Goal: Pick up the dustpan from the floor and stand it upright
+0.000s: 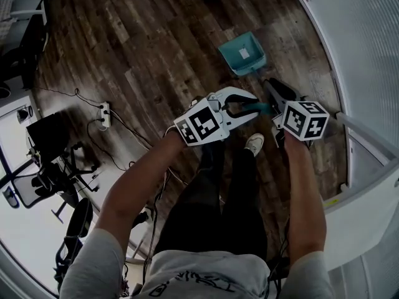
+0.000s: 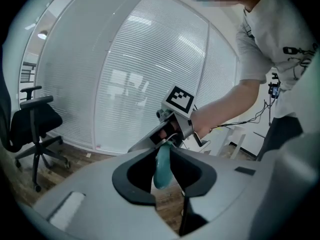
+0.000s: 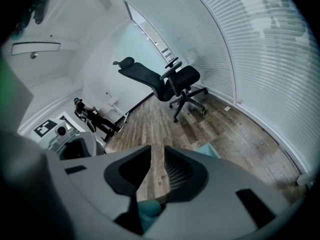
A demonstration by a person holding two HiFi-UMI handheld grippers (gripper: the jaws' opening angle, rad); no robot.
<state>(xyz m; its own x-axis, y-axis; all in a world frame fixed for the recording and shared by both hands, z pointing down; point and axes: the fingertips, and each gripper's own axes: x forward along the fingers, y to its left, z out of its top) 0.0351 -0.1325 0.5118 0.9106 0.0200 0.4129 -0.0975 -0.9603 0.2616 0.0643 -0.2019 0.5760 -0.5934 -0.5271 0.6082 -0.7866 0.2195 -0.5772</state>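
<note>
The teal dustpan [image 1: 243, 53] hangs with its pan low over the wood floor, its handle [image 1: 258, 107] rising toward me. My left gripper [image 1: 249, 109] is shut on the handle's upper end; in the left gripper view that teal handle [image 2: 162, 166] sits between the jaws of the left gripper [image 2: 162, 151]. My right gripper [image 1: 272, 93] holds the same handle just beyond, and shows in the left gripper view [image 2: 172, 126] clamped on it. In the right gripper view the handle [image 3: 148, 210] lies deep between the jaws of the right gripper [image 3: 157, 156], and a corner of the pan [image 3: 212, 152] peeks past them.
A glass wall with blinds [image 1: 368, 48] curves along the right. A power strip [image 1: 105, 114] with cables lies on the floor at left, near a desk and a chair [image 1: 50, 179]. My shoe [image 1: 254, 143] stands under the grippers. A black office chair [image 3: 175, 81] stands further off.
</note>
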